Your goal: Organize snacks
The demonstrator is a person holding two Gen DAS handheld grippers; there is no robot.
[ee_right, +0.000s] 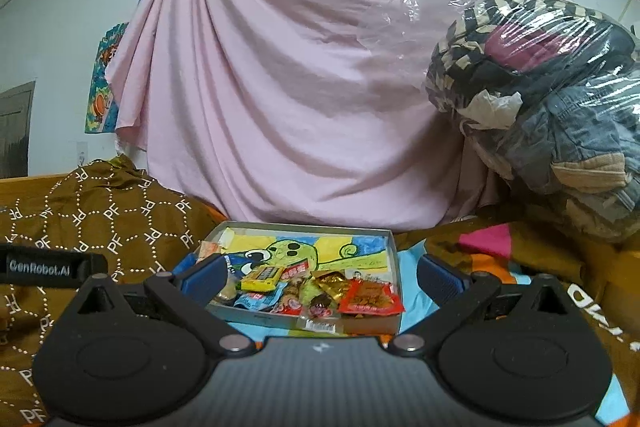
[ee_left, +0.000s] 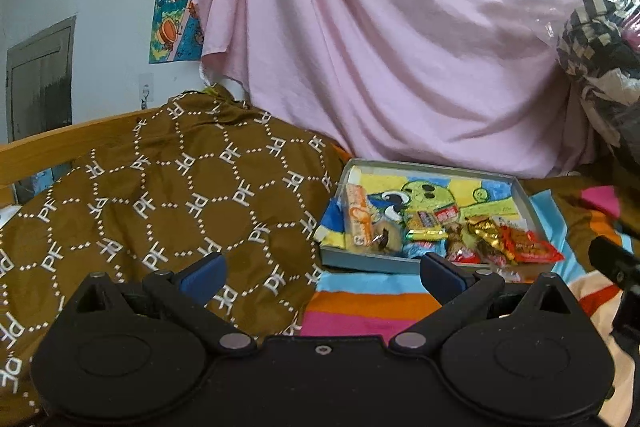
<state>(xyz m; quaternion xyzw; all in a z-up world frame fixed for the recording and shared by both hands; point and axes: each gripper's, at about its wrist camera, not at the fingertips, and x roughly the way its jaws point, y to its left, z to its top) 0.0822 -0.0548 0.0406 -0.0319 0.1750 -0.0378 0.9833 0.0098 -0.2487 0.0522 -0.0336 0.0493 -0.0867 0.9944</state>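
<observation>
My left claw (ee_left: 322,277) gaping wide at bottom of frame, gripping nothing. My right claw (ee_right: 320,277) likewise spread wide, empty, fingers framing near end of snack tray (ee_right: 394,255). Tray sitting lower centre on striped bedding (ee_left: 360,297), snacks (ee_right: 320,291) crowding its near edge, red packet (ee_right: 370,301) overhanging rim. Brown patterned blanket (ee_left: 160,195) lying left. Pink sheet (ee_right: 280,87) hanging behind. Plastic-wrapped clothes bundle (ee_right: 540,99) sitting upper right.

Soft, even indoor light filling both views; shadows staying faint. Glare glinting off plastic-wrapped bundle (ee_right: 540,99) far right. Fisheye bending edges, corners darkening. Pink sheet (ee_left: 380,39) looking slightly soft.
</observation>
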